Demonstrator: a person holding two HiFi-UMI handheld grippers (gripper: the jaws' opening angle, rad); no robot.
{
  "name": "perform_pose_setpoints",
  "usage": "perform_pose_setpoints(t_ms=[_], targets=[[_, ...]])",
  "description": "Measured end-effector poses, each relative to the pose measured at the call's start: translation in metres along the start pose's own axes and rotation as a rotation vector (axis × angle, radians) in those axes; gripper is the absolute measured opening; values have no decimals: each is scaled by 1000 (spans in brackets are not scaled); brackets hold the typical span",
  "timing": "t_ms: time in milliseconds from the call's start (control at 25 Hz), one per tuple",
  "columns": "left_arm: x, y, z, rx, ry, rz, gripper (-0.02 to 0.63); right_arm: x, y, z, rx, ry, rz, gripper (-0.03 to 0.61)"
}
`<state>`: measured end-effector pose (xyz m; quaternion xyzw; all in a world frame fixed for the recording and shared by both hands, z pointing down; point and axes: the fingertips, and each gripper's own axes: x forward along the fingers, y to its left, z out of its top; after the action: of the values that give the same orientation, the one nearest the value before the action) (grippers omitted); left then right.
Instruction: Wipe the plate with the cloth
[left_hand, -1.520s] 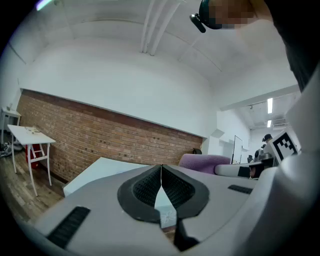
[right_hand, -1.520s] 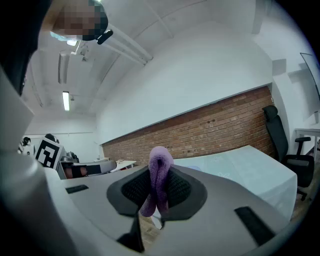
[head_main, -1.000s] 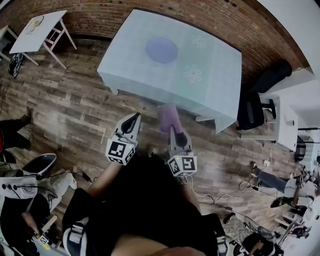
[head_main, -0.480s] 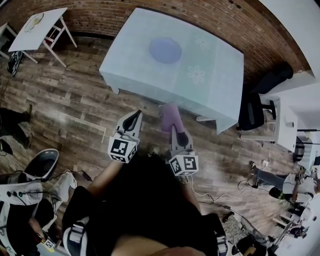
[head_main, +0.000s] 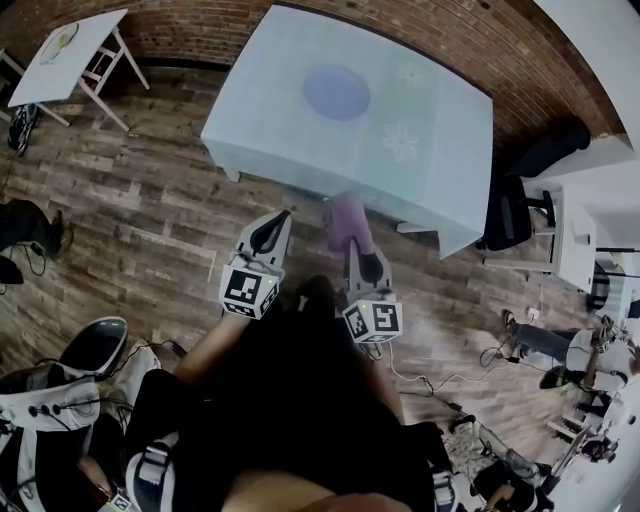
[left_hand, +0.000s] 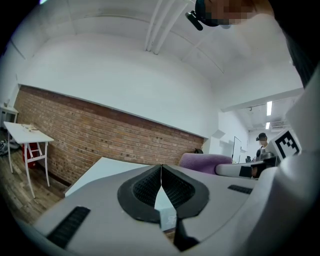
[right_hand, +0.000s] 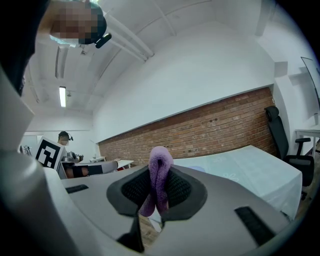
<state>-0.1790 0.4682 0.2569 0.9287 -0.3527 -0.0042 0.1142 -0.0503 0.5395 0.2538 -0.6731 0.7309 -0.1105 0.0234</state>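
Both tongs are closed. The left tongs (head_main: 271, 229) are pressed together with nothing between them. The right tongs (head_main: 360, 262) are clamped on the purple cloth (head_main: 346, 222), which stands up out of the jaws in a folded bunch. Over the last second the person has carried the pair forward side by side, and the tabletop (head_main: 440, 180) has drawn a little nearer. Both tongs are still over the wooden floor (head_main: 150, 220), short of its near edge. The plate (head_main: 337, 93) lies flat toward the far side of the tabletop, well apart from the cloth. I'd call this the approach: the cloth is in hand, no wiping has begun, and the reach must cross much of the tabletop.
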Motion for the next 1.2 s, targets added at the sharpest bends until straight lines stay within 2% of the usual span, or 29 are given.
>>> perform_pose_setpoints(t_ms=[240, 480, 840, 1200], targets=[[20, 3, -5, -14, 31, 2, 32, 25, -13, 5, 14, 4, 17, 77], [60, 11, -9, -2, 42, 52, 32, 58, -47, 5, 17, 16, 38, 77], [146, 25, -4, -7, 39, 135, 33, 116, -101, 18, 2, 37, 129, 77], [233, 24, 4, 28, 55, 201, 34, 171, -162, 46, -6, 27, 202, 77]])
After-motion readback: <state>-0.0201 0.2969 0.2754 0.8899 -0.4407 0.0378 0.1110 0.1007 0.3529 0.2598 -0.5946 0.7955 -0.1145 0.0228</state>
